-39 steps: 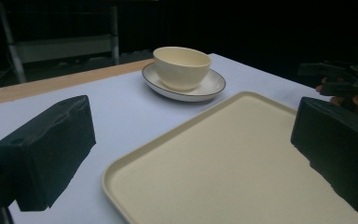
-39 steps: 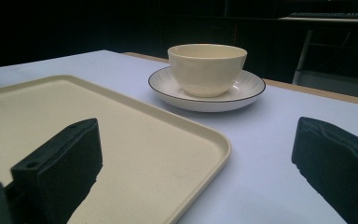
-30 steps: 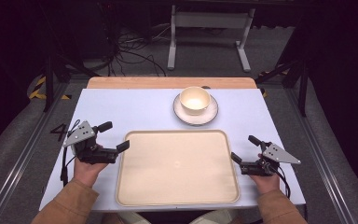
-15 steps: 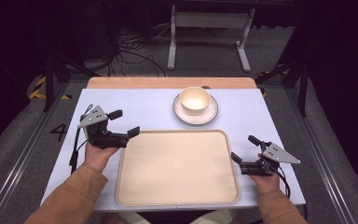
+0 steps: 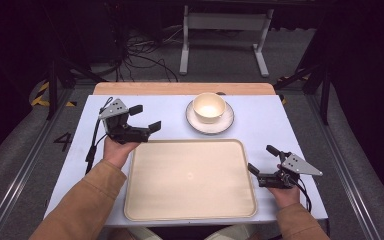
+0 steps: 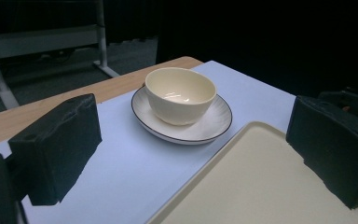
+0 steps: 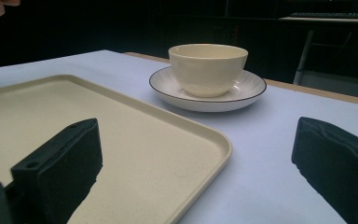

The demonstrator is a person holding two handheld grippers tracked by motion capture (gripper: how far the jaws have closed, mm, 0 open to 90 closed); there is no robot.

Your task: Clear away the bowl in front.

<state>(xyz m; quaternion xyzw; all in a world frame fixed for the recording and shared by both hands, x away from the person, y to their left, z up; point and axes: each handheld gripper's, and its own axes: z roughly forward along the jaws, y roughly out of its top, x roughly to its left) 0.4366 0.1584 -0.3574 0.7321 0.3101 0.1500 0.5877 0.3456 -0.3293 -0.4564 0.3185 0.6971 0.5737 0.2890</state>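
The left claw (image 5: 143,117) hangs open, the bowl (image 5: 209,106) on its saucer (image 5: 209,120) just ahead. It should come in level, jaws straddling the bowl's rim. The right claw (image 5: 261,160) waits open beside the tray (image 5: 190,177).

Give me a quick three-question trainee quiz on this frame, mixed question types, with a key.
1. True or false: the cream bowl sits directly on the tray.
2. Which gripper is nearer the bowl? A) left gripper B) right gripper C) both equally near
3. Fill in: both grippers' jaws are ____ and hold nothing.

Key
1. False. The bowl sits on a saucer, which rests on the pale blue table top beyond the tray's far edge.
2. A. The left gripper is up by the tray's far left corner, pointing towards the bowl; the right one is by the tray's right edge.
3. open
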